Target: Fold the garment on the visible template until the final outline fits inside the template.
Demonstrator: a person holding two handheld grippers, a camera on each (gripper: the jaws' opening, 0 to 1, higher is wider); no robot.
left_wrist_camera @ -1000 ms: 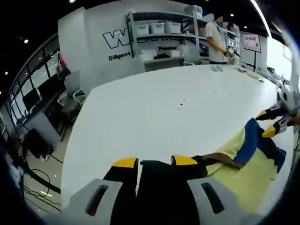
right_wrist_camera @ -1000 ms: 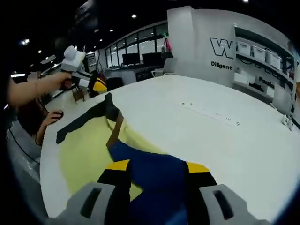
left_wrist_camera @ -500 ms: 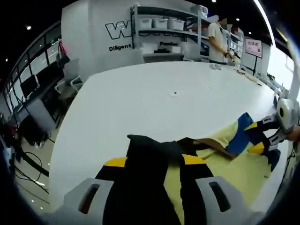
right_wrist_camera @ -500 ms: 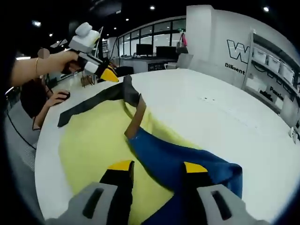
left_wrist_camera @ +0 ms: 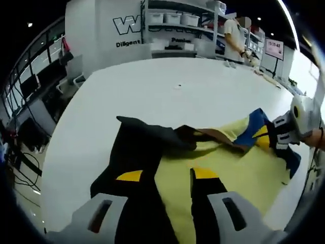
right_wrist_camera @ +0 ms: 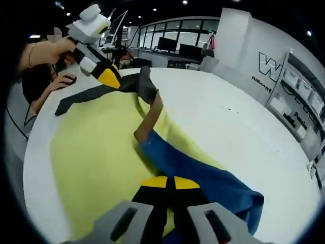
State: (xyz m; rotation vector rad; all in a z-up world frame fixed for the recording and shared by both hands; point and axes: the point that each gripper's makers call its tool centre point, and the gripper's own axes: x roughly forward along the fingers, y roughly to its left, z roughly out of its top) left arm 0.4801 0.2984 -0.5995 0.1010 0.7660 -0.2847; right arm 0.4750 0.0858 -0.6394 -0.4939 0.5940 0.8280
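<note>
Garment (left_wrist_camera: 228, 168): we see it spread on the white table (left_wrist_camera: 167, 96), a pale yellow body with a black sleeve (left_wrist_camera: 137, 147) and a blue sleeve (right_wrist_camera: 203, 178).
Left gripper (left_wrist_camera: 161, 175): our jaws stand apart over black and yellow cloth; whether they pinch it we cannot tell.
Right gripper (right_wrist_camera: 166, 183): our yellow tips meet, closed on the blue sleeve.
Writing: on the far wall (left_wrist_camera: 96, 30) we read a large "W" and "Diligent"; the rest is cut off.
Background: a person (left_wrist_camera: 234, 40) stands by shelves.
</note>
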